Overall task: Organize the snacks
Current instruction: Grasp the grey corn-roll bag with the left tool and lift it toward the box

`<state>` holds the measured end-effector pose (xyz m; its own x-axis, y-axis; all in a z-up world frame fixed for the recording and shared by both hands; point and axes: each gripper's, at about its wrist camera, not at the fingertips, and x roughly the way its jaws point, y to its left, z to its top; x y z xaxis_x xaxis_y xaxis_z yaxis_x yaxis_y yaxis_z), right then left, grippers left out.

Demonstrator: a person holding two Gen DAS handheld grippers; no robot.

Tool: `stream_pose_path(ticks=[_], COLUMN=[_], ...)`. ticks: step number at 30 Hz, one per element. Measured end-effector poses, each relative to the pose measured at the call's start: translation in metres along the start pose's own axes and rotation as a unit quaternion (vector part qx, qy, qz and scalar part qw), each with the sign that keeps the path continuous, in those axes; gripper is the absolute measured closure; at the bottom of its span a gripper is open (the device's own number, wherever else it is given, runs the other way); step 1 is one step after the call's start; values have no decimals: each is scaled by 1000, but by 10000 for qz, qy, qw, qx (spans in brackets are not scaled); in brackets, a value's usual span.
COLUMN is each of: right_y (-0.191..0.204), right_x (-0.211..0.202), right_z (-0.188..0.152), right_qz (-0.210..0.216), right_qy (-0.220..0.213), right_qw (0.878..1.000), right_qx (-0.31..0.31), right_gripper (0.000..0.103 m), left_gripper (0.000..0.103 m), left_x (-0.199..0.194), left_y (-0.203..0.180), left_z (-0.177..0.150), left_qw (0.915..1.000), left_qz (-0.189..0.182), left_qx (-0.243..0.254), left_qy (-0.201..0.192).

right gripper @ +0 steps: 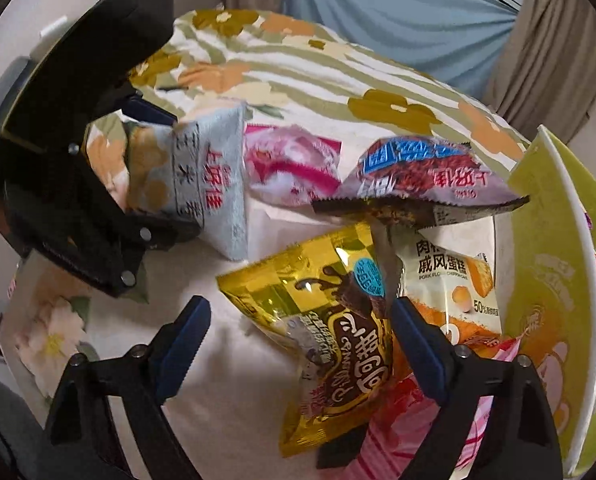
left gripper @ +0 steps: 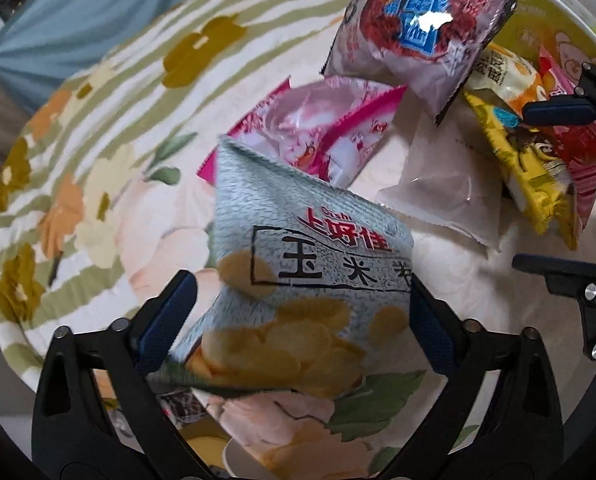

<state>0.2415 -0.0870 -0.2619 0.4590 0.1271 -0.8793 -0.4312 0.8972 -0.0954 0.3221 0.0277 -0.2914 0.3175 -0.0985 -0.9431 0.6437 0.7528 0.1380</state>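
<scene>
Left claw (left gripper: 298, 312) wide, light-blue corn chip bag (left gripper: 305, 280) between its pads, right pad touching, grip unclear. Right claw (right gripper: 298, 344) wide around yellow chocolate snack packet (right gripper: 329, 328), not clearly pinched. Both lie on floral bedspread (left gripper: 98, 160) near green box (right gripper: 545, 280).

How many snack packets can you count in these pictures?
7: a blue bag between the left gripper fingers, a pink packet behind it, then mauve, clear, yellow, orange-white and red packets by the green box. More may be hidden.
</scene>
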Motion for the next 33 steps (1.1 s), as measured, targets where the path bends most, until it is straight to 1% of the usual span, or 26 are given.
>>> stream_pose_path(ticks=[1, 2, 4, 6, 7, 10, 13, 16, 18, 22, 26, 33], right_y=[-1, -2, -4, -6, -7, -9, -8, -5, -3, 0, 0, 11], right_x=[1, 4, 7, 10, 11, 14, 14, 15, 17, 15, 10, -6], right_z=[-1, -1, -2, -2, -2, -3, -3, -2, -1, -1, 1, 7], right_qz=[-16, 9, 14, 18, 33, 75, 69, 133, 138, 176, 328, 632], right_qy=[5, 35, 82, 125, 142, 163, 179, 201, 226, 181, 128, -107], right_qw=[10000, 9999, 9999, 9998, 9998, 9997, 9995, 9993, 9991, 9992, 9993, 9979], right_qx=[-49, -99, -142, -171, -164, -178, -241, -302, -325, -309, -159, 57], right_gripper=[19, 21, 26, 26, 27, 27, 29, 39, 40, 45, 48, 50], left_gripper=[20, 25, 27, 31, 35, 39, 41, 42, 42, 42, 42, 42], left_x=[2, 5, 10, 9, 9, 5, 2, -4, -7, -14, -25, -55], left_y=[0, 0, 0, -1, 0, 4, 7, 4, 3, 0, 0, 4], left_z=[0, 0, -2, -4, -5, -10, -17, -25, -31, -44, -57, -80], left_qw=[10000, 9999, 9997, 9996, 9995, 9984, 9968, 9951, 9934, 9892, 9851, 9753], left_qz=[-44, -115, -162, -200, -232, -316, -418, -490, -541, -589, -589, -513], left_qx=[-9, -28, -65, -125, -179, -446, -670, -856, -1006, -1338, -1616, -2139], left_qy=[36, 94, 150, 147, 152, 146, 111, 93, 81, 63, 14, -177])
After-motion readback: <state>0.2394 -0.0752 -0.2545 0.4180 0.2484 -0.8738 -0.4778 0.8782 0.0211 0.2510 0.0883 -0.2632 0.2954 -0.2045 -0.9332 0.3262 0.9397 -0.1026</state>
